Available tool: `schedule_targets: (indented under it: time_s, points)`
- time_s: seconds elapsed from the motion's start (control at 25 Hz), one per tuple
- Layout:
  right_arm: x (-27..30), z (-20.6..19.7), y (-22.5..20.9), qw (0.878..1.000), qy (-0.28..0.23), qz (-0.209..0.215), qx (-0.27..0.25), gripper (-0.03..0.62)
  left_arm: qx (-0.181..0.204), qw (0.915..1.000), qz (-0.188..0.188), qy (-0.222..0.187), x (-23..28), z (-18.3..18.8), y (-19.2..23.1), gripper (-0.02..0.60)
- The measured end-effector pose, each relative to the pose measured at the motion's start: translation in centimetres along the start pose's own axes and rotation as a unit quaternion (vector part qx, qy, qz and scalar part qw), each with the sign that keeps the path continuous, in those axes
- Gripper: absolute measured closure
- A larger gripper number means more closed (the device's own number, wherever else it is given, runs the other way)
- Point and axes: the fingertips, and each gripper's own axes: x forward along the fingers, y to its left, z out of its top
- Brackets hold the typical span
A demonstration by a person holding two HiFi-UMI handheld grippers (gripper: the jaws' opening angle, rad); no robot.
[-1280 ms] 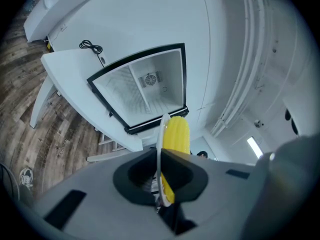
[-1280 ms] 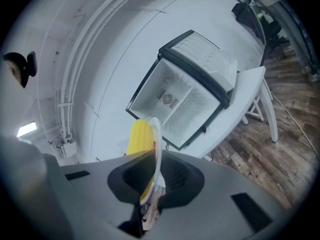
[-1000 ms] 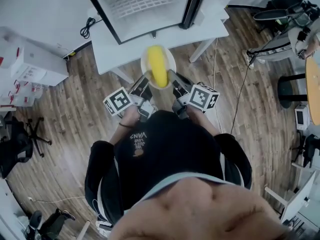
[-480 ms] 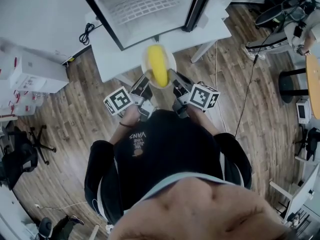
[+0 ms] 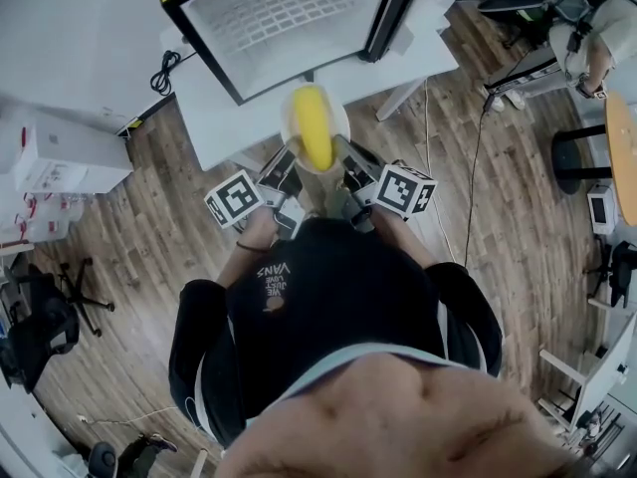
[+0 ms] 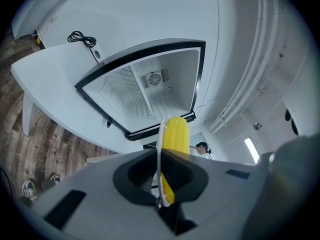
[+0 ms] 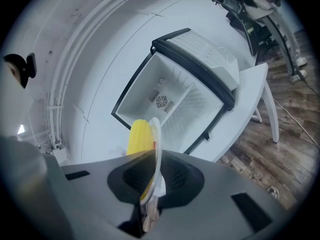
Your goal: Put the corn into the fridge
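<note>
A yellow corn cob (image 5: 313,127) lies on a small white plate (image 5: 340,118), held in the air in front of the white table (image 5: 408,63). On that table an open mini fridge (image 5: 289,8) stands, its white inside and wire shelf showing. My left gripper (image 5: 290,159) is shut on the plate's left rim and my right gripper (image 5: 342,155) on its right rim. In the left gripper view the plate (image 6: 159,149) stands edge-on between the jaws of the gripper (image 6: 161,199), corn (image 6: 176,134) to its right. The right gripper view mirrors this: gripper (image 7: 150,201), plate (image 7: 157,144), corn (image 7: 139,134), fridge (image 7: 170,99) straight ahead.
The fridge door (image 5: 390,8) stands open at the right of the cabinet. White boxes (image 5: 50,152) and an office chair (image 5: 40,312) are on the wood floor at left. A round table (image 5: 622,167) and a cable (image 5: 478,167) are at right. A black cord (image 5: 159,63) lies on the table.
The fridge and table have drawn slightly nearer in the head view as the plate with the corn is carried toward them. Both grips look the same.
</note>
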Motion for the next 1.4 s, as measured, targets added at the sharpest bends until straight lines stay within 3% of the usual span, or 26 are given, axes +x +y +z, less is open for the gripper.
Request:
schedule_targets:
  time_s: [0.16,0.4,0.6,0.8,1.4]
  points:
    - [0.4,0.4,-0.7,1.000,0.003,0.000,0.001,0.568,-0.012,0.9999,-0.011,-0.002,1.0,0.1,0.0,0.551]
    - [1.9,1.9,-1.4,1.000,0.011,0.008,-0.001,0.568,-0.007,0.9999,0.001,-0.007,2.4,1.4,0.5,0.551]
    - [3.5,3.8,-2.1,1.000,0.017,0.017,-0.005,0.568,-0.015,0.9995,-0.020,-0.019,4.6,3.0,-0.2,0.551]
    - [4.9,6.0,-3.2,0.999,0.025,0.023,-0.007,0.568,-0.004,0.9996,0.014,-0.025,6.4,4.4,0.8,0.551]
    - [9.2,9.6,-5.0,0.999,0.035,0.033,-0.006,0.568,-0.007,0.9990,0.020,-0.040,10.3,8.3,1.8,0.551]
